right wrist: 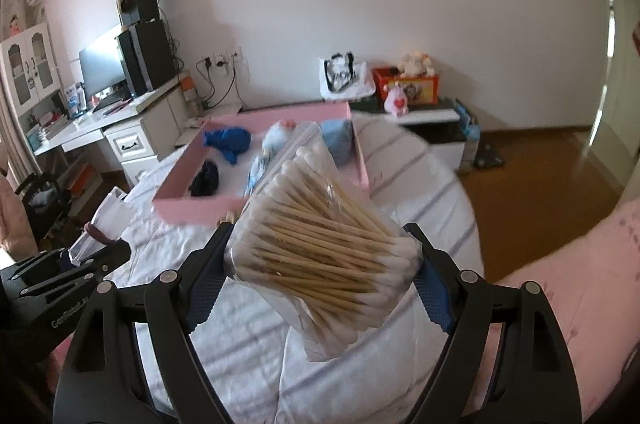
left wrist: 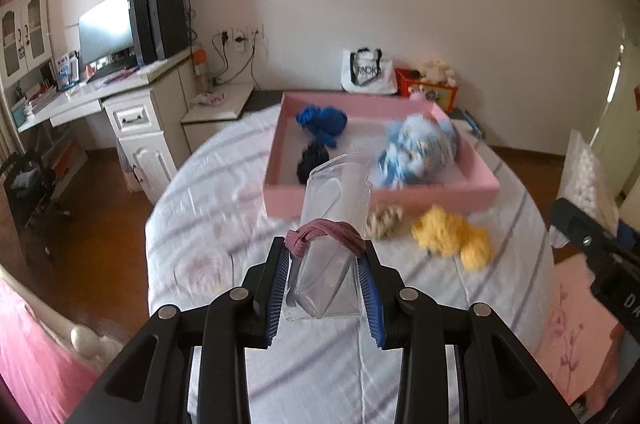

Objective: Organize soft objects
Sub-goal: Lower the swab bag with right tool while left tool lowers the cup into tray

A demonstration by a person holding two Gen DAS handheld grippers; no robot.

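Observation:
My left gripper [left wrist: 326,252] is shut on a clear plastic packet [left wrist: 336,191] with a pink hair tie [left wrist: 324,228] looped around it, held above the white striped cloth [left wrist: 224,207]. My right gripper [right wrist: 318,228] is shut on a clear bag of cotton swabs [right wrist: 320,248]. Ahead lies a pink tray [left wrist: 380,193] holding a blue knitted piece [left wrist: 322,121], a dark piece [left wrist: 312,159] and a light blue plush [left wrist: 420,147]. In front of the tray lie a yellow fluffy item [left wrist: 452,236] and a beige one [left wrist: 384,220]. The left gripper [right wrist: 100,252] also shows at the right wrist view's left edge.
A white desk [left wrist: 80,99] with a monitor and a computer tower stands at the left. By the far wall are a white bag [left wrist: 366,71] and a red box [left wrist: 426,87] with plush toys. A pink flowered pillow [right wrist: 580,264] lies at the right.

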